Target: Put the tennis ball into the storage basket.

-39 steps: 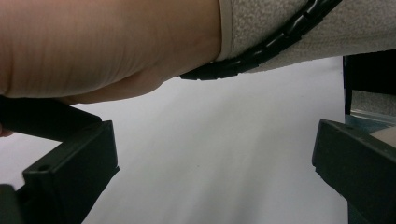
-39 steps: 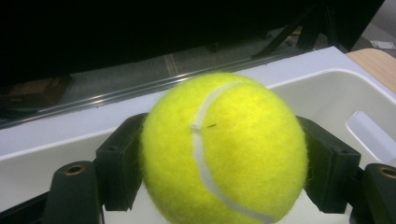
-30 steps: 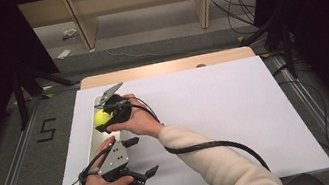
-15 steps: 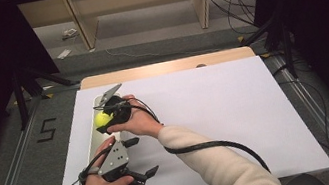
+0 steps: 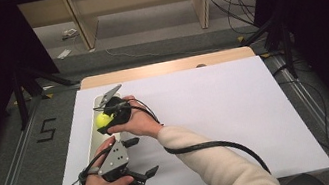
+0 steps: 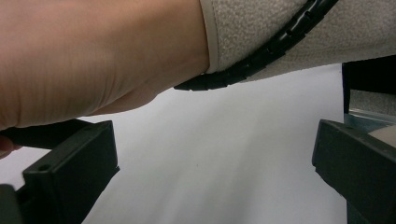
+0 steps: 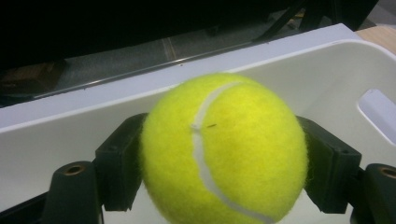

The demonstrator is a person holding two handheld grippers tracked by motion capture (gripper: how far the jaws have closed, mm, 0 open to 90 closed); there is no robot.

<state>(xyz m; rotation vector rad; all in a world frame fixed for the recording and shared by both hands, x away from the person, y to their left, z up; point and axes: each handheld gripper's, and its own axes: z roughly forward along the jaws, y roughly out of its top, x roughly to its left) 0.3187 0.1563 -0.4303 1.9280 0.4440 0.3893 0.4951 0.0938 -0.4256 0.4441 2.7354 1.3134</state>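
Note:
A yellow tennis ball sits squeezed between the two black jaws of my right gripper, which is shut on it. In the high view the tennis ball hangs over a long white tray at the table's left side. The right gripper view shows the tray's white wall just behind the ball. My left gripper rests near the front edge, open, with nothing between its jaws. In the left gripper view my left gripper looks across bare white tabletop under the person's right forearm.
The white table sheet stretches wide to the right of both hands. A black cable trails from the right gripper along the sleeve. A wooden strip borders the far edge, with shelving legs beyond.

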